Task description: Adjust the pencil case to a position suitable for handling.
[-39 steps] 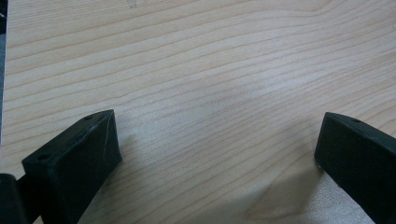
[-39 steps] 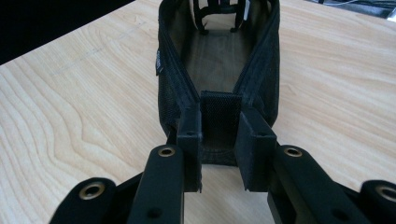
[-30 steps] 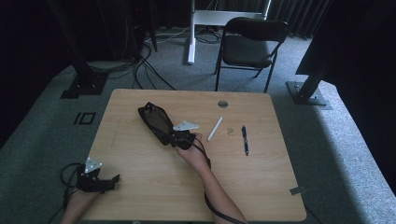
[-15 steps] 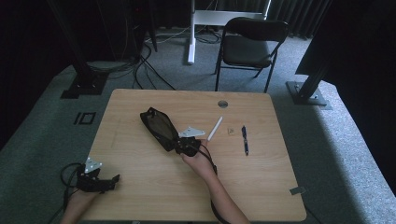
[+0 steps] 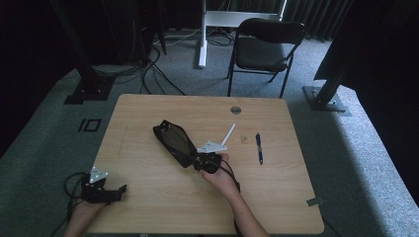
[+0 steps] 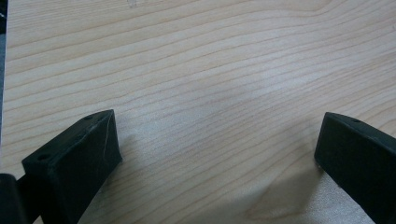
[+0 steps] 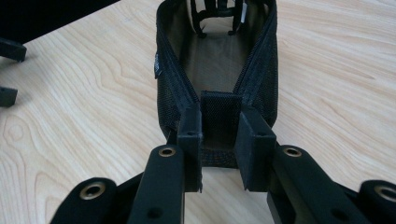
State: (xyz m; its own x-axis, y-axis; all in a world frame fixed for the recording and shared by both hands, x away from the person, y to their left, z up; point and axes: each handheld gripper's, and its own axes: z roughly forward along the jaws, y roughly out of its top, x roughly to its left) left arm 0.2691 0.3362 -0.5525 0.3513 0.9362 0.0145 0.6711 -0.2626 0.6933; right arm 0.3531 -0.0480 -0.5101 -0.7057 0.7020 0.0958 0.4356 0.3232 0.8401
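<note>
Your right gripper (image 5: 193,160) has its jaws clamped on the fabric tab at the near end of the black mesh pencil case (image 5: 174,139), which lies unzipped near the middle of the wooden table (image 5: 148,197). Your left gripper (image 5: 116,190) rests at the near left edge, jaws wide apart over bare wood. A white pen (image 5: 228,134) and a blue pen (image 5: 259,147) lie to the case's right.

Wooden table (image 5: 148,197): pouch (image 5: 174,140), pen (image 5: 259,147), stick (image 5: 228,134).
</note>
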